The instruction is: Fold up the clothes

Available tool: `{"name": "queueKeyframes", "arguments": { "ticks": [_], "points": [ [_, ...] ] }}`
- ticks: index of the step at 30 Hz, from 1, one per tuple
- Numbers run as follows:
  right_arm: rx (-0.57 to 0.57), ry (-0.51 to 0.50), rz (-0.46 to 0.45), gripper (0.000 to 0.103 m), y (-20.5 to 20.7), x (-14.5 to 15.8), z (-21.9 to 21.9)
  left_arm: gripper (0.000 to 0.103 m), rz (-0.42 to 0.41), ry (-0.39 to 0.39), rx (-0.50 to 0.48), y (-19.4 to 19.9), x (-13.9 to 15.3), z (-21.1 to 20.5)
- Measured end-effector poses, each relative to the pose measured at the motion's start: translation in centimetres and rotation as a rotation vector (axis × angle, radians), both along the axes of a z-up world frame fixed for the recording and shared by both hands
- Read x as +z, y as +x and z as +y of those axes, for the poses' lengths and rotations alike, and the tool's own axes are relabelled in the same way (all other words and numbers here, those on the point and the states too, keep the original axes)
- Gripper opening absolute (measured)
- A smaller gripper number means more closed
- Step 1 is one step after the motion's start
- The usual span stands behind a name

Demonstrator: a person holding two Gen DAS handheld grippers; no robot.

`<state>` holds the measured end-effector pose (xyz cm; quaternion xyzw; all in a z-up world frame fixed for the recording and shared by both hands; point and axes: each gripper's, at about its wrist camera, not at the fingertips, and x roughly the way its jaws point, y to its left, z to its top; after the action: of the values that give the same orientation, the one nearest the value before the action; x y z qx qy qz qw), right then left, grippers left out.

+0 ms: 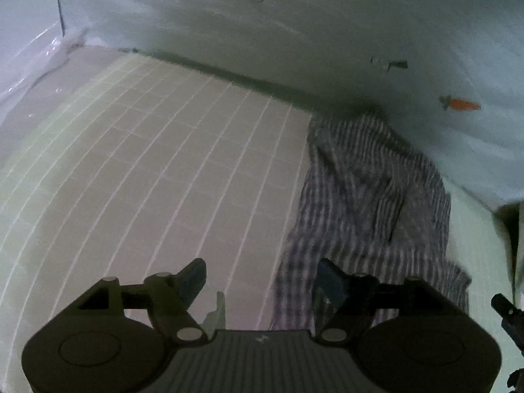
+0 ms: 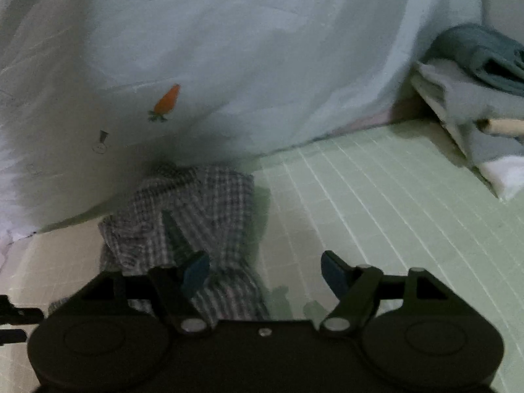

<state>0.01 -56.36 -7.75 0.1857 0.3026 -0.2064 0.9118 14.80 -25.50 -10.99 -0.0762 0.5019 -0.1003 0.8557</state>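
A dark-and-white checked garment [image 1: 370, 203] lies crumpled on the gridded mat [image 1: 170, 177], up against a pale sheet. My left gripper [image 1: 262, 278] hovers above the garment's left edge with its jaws wide apart; its right finger [image 1: 330, 278] is over the cloth and nothing is clamped. In the right wrist view the same checked garment [image 2: 186, 209] sits ahead and to the left. My right gripper [image 2: 265, 270] is open over the garment's right edge, its left finger [image 2: 196, 271] above the fabric and its right finger [image 2: 334, 271] above the green mat [image 2: 376, 203].
A pale sheet with a carrot print [image 2: 167, 100] rises like a wall behind the garment. A stack of folded cloths [image 2: 475, 91] with a wooden stick [image 2: 504, 126] lies at the far right. The other gripper's dark edge [image 1: 507, 311] shows at the right border of the left wrist view.
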Motion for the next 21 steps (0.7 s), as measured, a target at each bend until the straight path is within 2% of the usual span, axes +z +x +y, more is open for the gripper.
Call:
{"name": "queueKeyframes", "arguments": {
  "ticks": [6,8,9,10,12,14,17,18,19,21],
  "points": [
    [0.011,0.132,0.106,0.078,-4.2,-3.4,1.4,0.075,0.13,0.011,-0.043,-4.4,-2.9,0.9],
    [0.031,0.174,0.123,0.073,-5.1,-4.5,1.9,0.075,0.164,0.019,-0.057,-5.6,-3.7,0.8],
    [0.047,0.194,0.123,0.053,-5.3,-4.8,2.0,0.075,0.172,0.02,-0.064,-6.2,-3.9,0.7],
    [0.062,0.214,0.123,0.024,-5.5,-5.1,2.1,0.075,0.173,0.018,-0.072,-6.6,-4.0,0.7],
    [0.078,0.223,0.116,0.001,-6.2,-5.2,2.1,0.075,0.176,0.013,-0.088,-7.6,-4.1,0.6],
    [0.066,0.202,0.123,0.001,-7.0,-5.1,2.1,0.075,0.177,0.01,-0.095,-8.1,-4.2,0.6],
    [0.017,0.241,0.136,0.004,-8.1,-5.5,1.4,0.075,0.181,0.0,-0.098,-8.6,-4.2,0.8],
    [0.009,0.244,0.13,0.014,-8.3,-5.3,1.4,0.075,0.185,-0.008,-0.093,-8.7,-4.2,0.9],
    [0.002,0.247,0.125,0.037,-8.6,-5.1,1.4,0.075,0.191,-0.022,-0.086,-8.7,-4.3,1.0],
    [-0.012,0.253,0.114,0.062,-9.1,-4.8,1.4,0.075,0.204,-0.058,-0.071,-8.7,-4.5,1.2]
  ]
}}
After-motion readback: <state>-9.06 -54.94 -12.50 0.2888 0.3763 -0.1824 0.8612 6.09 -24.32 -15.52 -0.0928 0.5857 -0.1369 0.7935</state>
